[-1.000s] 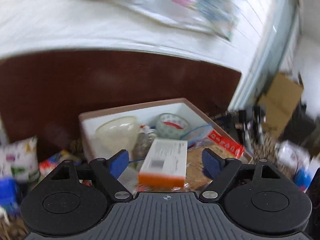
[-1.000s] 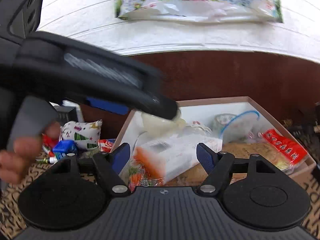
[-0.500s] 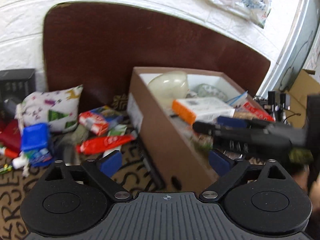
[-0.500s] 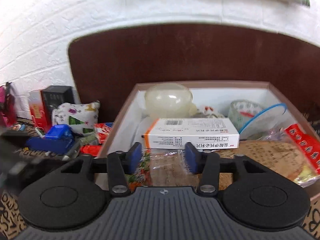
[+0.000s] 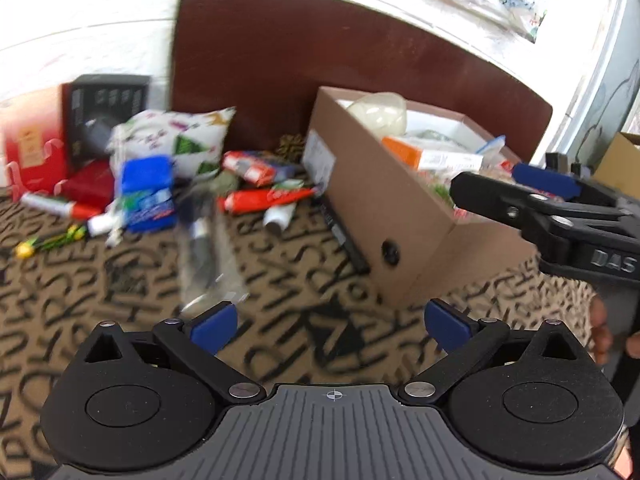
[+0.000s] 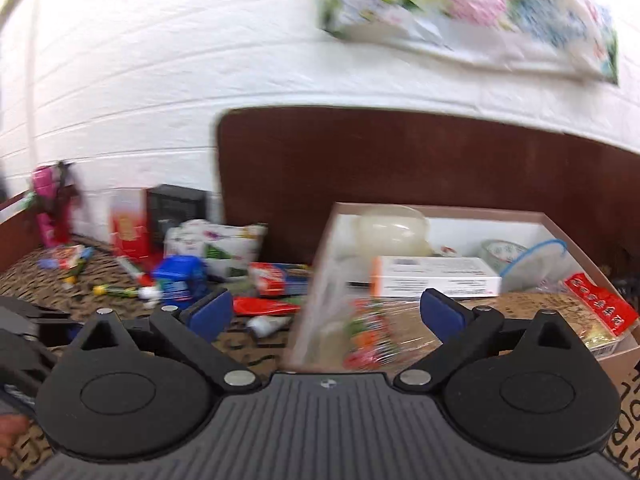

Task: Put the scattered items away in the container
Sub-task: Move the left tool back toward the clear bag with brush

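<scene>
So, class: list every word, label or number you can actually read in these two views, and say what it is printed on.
"DAS" – on the right claw, side of its black body.
Large black letters on the patterned mat: no word readable.
White and orange box, red packet, red tube: print too blurred.

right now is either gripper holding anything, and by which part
Nothing is held. The left gripper is open over the patterned cloth; the right gripper is open, just widened.

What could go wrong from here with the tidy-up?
The clear plastic packet nearest the left tool is see-through and blurred, so it may be missed. The box already looks crowded, with the white-and-orange carton on top, so added items could spill over its rim.
</scene>
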A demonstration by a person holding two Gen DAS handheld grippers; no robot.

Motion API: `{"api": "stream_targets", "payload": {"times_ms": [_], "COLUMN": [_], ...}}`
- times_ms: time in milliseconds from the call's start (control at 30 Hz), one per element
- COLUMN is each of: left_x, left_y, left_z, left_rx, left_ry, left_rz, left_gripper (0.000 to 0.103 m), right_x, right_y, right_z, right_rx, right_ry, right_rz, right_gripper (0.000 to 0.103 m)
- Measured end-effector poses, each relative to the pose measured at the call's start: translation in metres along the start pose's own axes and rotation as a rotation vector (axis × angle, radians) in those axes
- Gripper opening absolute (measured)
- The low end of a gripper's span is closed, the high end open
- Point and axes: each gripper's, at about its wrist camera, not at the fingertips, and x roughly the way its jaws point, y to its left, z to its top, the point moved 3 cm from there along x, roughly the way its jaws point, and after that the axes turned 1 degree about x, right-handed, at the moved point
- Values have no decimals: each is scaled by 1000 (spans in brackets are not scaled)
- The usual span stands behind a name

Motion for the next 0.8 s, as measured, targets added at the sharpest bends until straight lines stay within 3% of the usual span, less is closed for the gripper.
{"api": "stream_targets", "payload": {"times_ms": [200,367,500,667,800], "left_x": [-26,-28,-14,12,37], "left_y": [50,86,101,115,119], "left_z": [-33,-41,-40,-27,-8], "left_rx": [-85,-174,-218,-284,-258], "left_ry": [-6,-13,-13,-1,4], "left_rz": [114,162,156,79,59], "left_gripper": [103,103,97,97,95], "right_x": [-9,12,36,72,98], "right_y": [57,88,102,101,98], "right_z": [-17,-36,-53,-74,-85], "right_rx": [-151,-137,-127,-78,-46], "right_ry": [-8,56,119,209,253], "right_rz": [67,131,133,115,113], "right_gripper": [100,98,93,78,71]}}
